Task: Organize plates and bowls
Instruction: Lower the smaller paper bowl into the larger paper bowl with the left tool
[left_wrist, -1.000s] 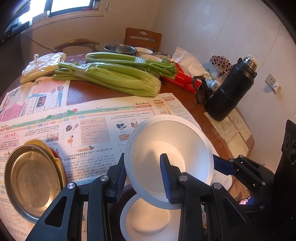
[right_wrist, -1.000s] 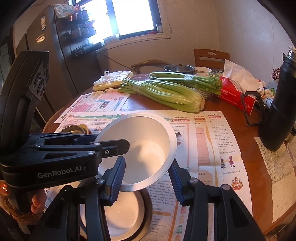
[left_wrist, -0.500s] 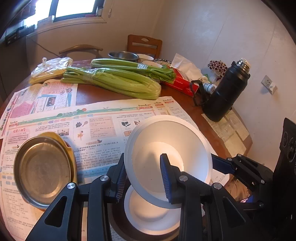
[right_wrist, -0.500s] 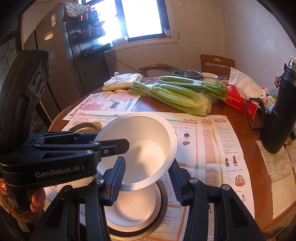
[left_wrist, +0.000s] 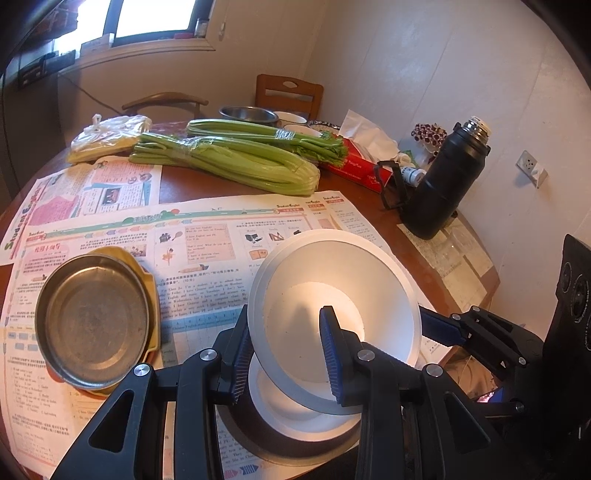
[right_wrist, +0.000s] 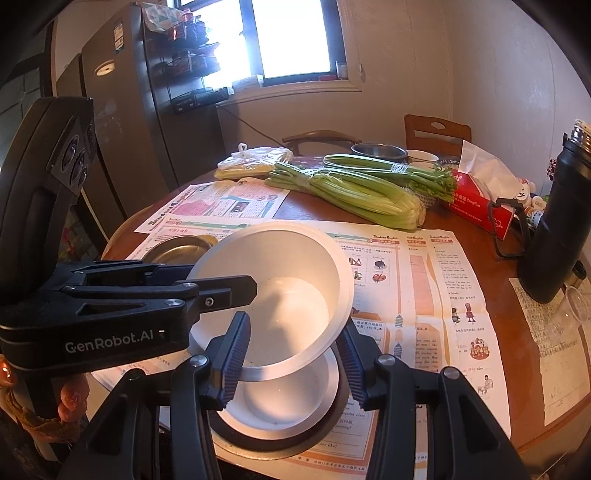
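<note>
A deep white bowl (left_wrist: 334, 310) with a smooth matte inside and a wide flat rim hangs tilted above the round brown wooden table (left_wrist: 192, 181), gripped from two sides. The left gripper (left_wrist: 286, 354), black plastic with ribbed blue pads, is closed on the bowl's near rim, one pad (left_wrist: 330, 354) inside the wall and the other outside. The right gripper (right_wrist: 291, 354), of the same make, clamps the rim on the opposite side, again one ribbed pad (right_wrist: 234, 358) inside and one outside; its jaws stand narrow around the thin wall.

Directly under the bowl lies a shallow white plate (right_wrist: 280, 398) nested in a wider dark round dish with a pale metal edge (right_wrist: 266, 448), both resting on a sheet of printed newspaper (left_wrist: 207, 236) that covers the table's near half. To the left of the bowl a dull, scratched round metal plate (left_wrist: 94, 321) sits stacked on a yellow dish (left_wrist: 147, 291).

Beyond the bowl, across the newspaper, two bundles of long green celery stalks (left_wrist: 236, 162) lie on the bare wood. Behind them stand a steel bowl (left_wrist: 247, 113) and a red tissue box (left_wrist: 354, 166). To the bowl's far right a tall matte black flask with a steel neck (left_wrist: 448, 184) stands upright.
</note>
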